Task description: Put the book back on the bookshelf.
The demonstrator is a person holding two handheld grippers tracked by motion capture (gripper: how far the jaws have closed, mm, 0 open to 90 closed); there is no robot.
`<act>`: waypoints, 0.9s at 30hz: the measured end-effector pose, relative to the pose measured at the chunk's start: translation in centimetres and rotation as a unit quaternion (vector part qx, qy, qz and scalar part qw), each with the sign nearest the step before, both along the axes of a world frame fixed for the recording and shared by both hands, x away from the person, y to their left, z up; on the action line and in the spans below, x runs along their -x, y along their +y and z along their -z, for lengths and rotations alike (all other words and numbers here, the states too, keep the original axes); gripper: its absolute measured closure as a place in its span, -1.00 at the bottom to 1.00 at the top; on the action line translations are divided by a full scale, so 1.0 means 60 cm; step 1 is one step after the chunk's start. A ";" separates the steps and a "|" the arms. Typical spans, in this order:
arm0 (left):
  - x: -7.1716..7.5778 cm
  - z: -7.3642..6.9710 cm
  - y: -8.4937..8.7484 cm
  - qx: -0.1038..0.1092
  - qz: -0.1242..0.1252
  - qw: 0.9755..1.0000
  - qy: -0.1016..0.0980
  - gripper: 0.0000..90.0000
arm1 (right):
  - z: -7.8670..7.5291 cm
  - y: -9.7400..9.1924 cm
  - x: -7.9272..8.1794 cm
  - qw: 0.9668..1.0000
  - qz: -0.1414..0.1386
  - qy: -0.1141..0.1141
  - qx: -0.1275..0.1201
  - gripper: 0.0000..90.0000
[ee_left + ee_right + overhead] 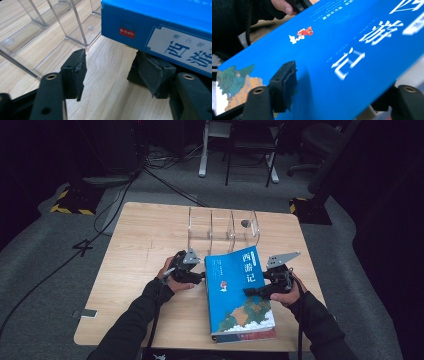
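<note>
Your blue book lies on the wooden table, at six o'clock from the clear acrylic rack. Your right gripper straddles its edge, one jaw above the cover, one beneath, grip unclear. Your left gripper stands released, one jaw under the spine.

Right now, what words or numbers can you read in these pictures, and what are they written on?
"西游记": big white characters on the front cover of the blue book.
"西游": the same title's start, on the book's spine label.
"4": dark mark on the grey floor left of the table.
Red stamp on the spine: too small to read.
Small cover print: too blurred to read.
</note>
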State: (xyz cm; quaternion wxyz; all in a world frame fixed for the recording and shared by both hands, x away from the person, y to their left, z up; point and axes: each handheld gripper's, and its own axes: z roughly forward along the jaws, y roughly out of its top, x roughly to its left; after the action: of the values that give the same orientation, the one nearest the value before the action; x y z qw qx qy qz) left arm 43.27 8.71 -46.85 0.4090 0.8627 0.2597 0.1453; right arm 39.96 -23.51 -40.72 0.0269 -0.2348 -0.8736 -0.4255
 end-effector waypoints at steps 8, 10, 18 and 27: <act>-0.013 -0.004 0.001 0.004 0.003 1.000 0.003 0.13 | 0.001 -0.007 -0.010 0.998 -0.019 -0.013 -0.055 0.48; -0.016 -0.010 0.001 0.011 0.009 1.000 0.008 0.24 | -0.004 -0.004 -0.004 0.998 -0.023 -0.032 -0.047 0.49; -0.025 -0.060 0.009 0.074 0.031 0.997 0.004 0.76 | -0.032 -0.006 0.020 0.991 -0.011 -0.117 -0.064 0.51; -0.029 -0.159 0.027 0.117 0.031 0.992 -0.039 0.99 | -0.067 0.007 0.040 0.965 0.008 -0.243 -0.095 0.58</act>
State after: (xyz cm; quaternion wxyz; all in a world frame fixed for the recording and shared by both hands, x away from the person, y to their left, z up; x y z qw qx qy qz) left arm 45.03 10.33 -37.29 0.5210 0.8102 0.2319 0.1353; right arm 37.54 -23.12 -36.69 -0.1672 -0.1278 -0.8076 -0.5509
